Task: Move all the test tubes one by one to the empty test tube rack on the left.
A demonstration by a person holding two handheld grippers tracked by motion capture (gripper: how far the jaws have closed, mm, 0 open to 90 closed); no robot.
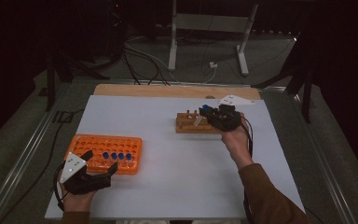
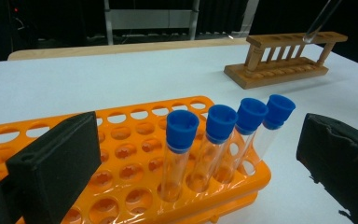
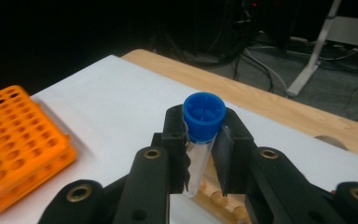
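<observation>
Over at the right, a capped tube leans above the wooden rack.

Going left to right: the left gripper (image 1: 101, 163) rests by the orange rack (image 1: 103, 153), jaws spread wide with nothing between them, four blue-capped tubes (image 2: 223, 140) standing before it. The right gripper (image 3: 204, 154) pinches a clear test tube (image 3: 199, 165) just under its blue cap (image 3: 204, 116); its long axis runs steeply, cap uppermost, bottom tilted toward the wooden rack (image 1: 193, 125). Its lower end is cut off behind the jaws and tiny from above.
</observation>
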